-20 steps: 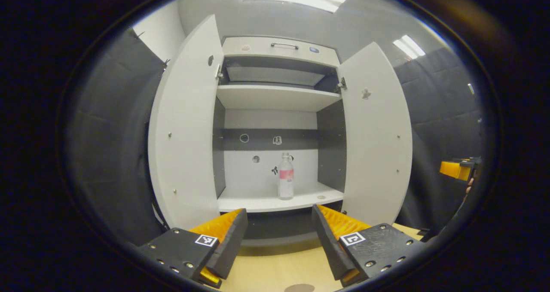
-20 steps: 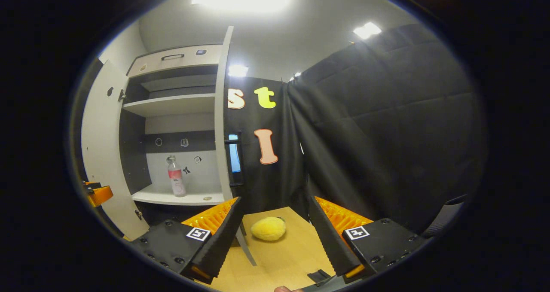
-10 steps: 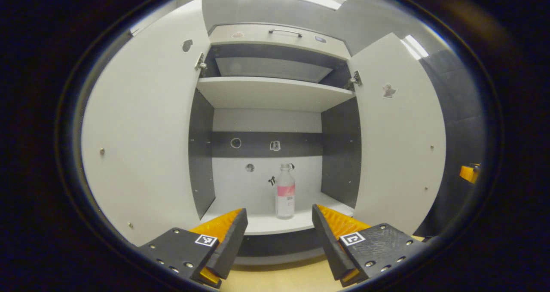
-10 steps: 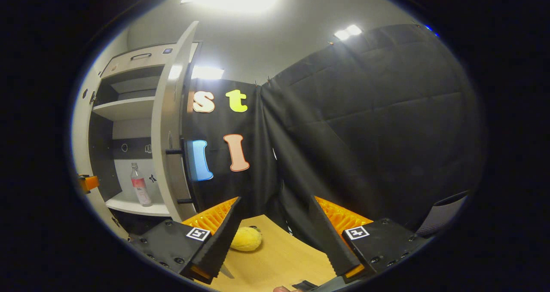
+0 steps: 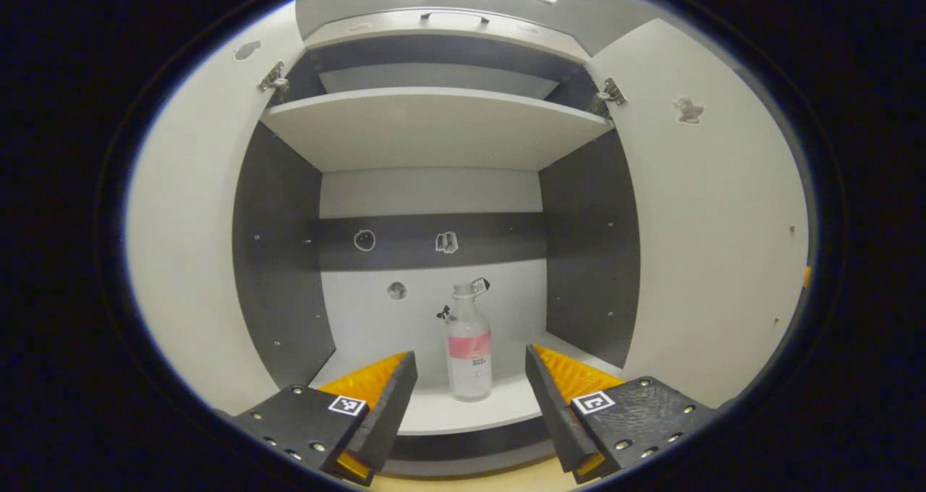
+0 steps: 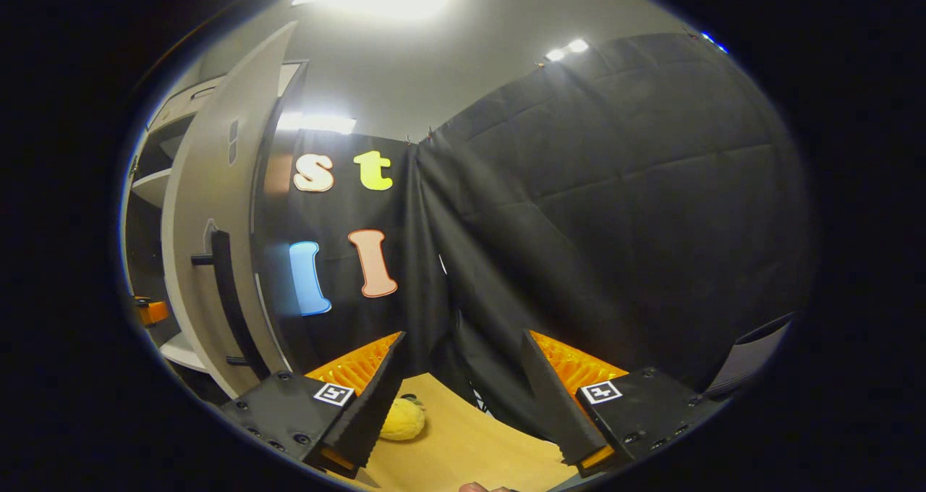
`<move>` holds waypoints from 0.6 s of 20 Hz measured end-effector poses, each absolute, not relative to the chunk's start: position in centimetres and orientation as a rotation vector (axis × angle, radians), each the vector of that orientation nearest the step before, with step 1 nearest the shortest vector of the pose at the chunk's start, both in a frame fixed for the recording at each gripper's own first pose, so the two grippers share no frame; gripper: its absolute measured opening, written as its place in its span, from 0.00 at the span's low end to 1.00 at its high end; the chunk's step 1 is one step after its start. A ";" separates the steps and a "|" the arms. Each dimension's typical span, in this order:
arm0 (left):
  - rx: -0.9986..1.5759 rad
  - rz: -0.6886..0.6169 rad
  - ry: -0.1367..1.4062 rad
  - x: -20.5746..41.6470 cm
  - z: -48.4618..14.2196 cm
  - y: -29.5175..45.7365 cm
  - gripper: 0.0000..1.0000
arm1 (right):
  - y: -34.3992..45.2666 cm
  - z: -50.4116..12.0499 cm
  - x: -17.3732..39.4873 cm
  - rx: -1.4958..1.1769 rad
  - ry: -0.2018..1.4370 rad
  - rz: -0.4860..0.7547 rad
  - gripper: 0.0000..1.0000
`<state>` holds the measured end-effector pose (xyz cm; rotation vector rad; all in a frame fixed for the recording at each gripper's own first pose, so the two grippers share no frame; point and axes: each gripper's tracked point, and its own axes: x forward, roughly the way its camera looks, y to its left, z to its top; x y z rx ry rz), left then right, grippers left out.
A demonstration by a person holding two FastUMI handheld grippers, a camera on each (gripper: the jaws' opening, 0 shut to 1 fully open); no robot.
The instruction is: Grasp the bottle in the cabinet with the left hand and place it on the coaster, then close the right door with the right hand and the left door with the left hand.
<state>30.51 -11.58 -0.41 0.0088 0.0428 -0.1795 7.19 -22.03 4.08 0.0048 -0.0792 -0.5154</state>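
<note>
left gripper (image 5: pixel 470 398) nearer bottle (image 5: pixel 469 351), fingers apart

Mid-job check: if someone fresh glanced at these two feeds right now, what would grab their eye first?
In the left gripper view, the clear bottle with a pink label, standing upright and alone on the cabinet's lower shelf, framed between the open left gripper. Both white doors stand wide open around it. In the right gripper view, the right door with its dark bar handle, and a yellow plush toy on the wooden table by the open right gripper.
</note>
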 end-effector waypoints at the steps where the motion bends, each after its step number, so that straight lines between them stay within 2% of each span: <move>1: -0.013 -0.177 0.052 31.6 -0.7 -11.7 0.87 | -22.4 3.8 7.5 0.006 -0.076 -0.520 0.98; 2: -0.034 -0.175 0.061 32.6 -1.0 -11.9 0.94 | -22.9 3.4 7.9 0.009 -0.071 -0.523 0.98; 4: -0.056 -0.167 0.075 34.5 -1.7 -11.9 0.94 | -23.5 2.9 8.3 0.013 -0.060 -0.529 0.97; 5: -0.055 -0.166 0.080 35.4 -2.0 -12.0 0.88 | -23.9 2.8 8.7 0.012 -0.057 -0.534 0.98; 10: -0.002 -0.152 0.088 39.2 -3.1 -12.8 0.87 | -25.8 2.2 11.1 0.003 -0.050 -0.547 0.98; 11: 0.005 -0.149 0.091 39.8 -3.4 -12.9 0.87 | -26.0 2.2 11.6 -0.001 -0.048 -0.548 0.93; 12: 0.007 -0.149 0.092 40.1 -3.4 -13.1 0.87 | -26.2 2.1 12.0 -0.003 -0.046 -0.547 0.93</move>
